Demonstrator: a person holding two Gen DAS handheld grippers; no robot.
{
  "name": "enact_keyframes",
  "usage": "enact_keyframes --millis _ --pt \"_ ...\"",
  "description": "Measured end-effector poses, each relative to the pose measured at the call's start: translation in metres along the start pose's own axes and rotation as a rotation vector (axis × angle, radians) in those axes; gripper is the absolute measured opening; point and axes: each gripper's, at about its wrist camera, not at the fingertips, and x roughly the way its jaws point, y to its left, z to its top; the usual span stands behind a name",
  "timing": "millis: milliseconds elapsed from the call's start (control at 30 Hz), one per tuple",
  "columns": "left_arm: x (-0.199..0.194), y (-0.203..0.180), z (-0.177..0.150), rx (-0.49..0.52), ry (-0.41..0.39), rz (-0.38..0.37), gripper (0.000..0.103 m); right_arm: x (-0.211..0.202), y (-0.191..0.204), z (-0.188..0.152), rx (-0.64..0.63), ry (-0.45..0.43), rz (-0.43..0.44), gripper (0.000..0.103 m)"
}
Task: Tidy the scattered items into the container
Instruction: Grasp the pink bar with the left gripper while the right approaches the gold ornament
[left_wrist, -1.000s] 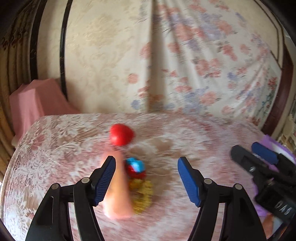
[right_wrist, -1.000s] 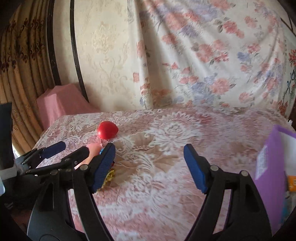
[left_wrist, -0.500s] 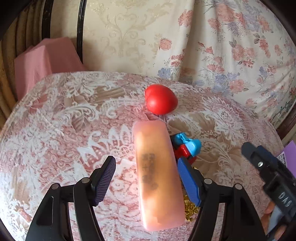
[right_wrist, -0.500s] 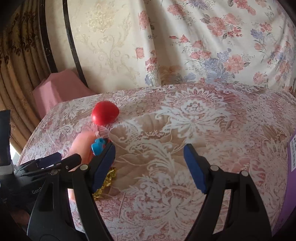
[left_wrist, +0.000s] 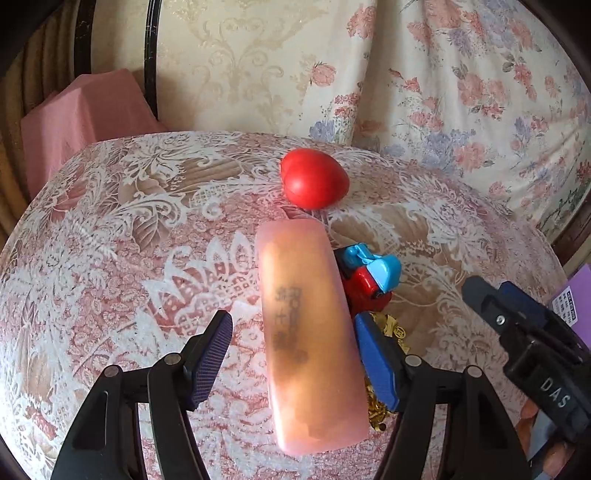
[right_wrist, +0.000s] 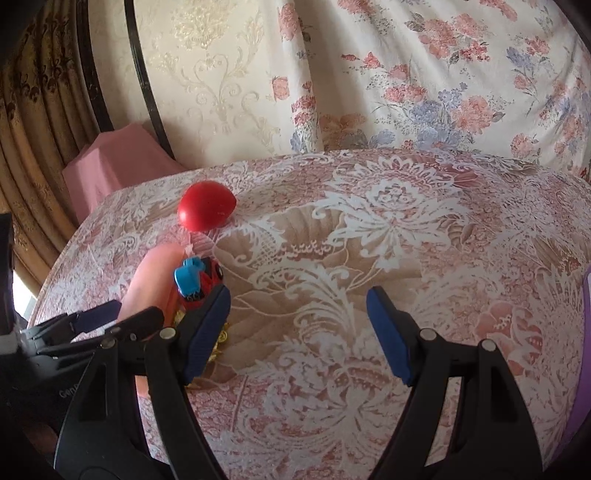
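between the parted left fingers (left_wrist: 376, 354) a pink bar (left_wrist: 310, 328), right fingers (right_wrist: 388, 332) spread over bare tablecloth (right_wrist: 369, 229)

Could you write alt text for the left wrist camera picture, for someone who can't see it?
The open left gripper straddles a long pink case lying on a lace-patterned tablecloth, without squeezing it. Beside the case sit a red and blue toy and some gold trinkets, with a red heart-shaped object beyond. The right gripper shows at the right edge.
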Motion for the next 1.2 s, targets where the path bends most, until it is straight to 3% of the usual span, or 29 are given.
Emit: enact_keyframes --millis 133,267,433,633,933,1200 --pt "-0.002 0.003 0.001 0.001 -0.010 -0.014 0.057 0.001 0.003 0.001 -0.026 0.006 -0.007 0.078" --pt "-0.003 0.012 0.003 -0.010 -0.027 0.020 0.054 0.002 0.008 0.001 -0.046 0.012 0.001 0.078" --pt "0.004 0.024 0.004 -0.029 -0.029 0.035 0.054 0.012 0.031 0.001 -0.123 0.038 0.015 0.078" --pt "0.011 0.034 0.003 -0.038 -0.028 0.001 0.056 0.024 0.055 0.003 -0.178 0.056 0.046 0.078" --pt "0.012 0.044 0.004 -0.027 -0.029 0.014 0.064 0.043 0.061 0.007 -0.194 0.097 0.070 0.078" --pt "0.011 0.051 0.005 -0.016 -0.027 0.020 0.064 0.063 0.068 0.006 -0.210 0.143 0.062 0.078"
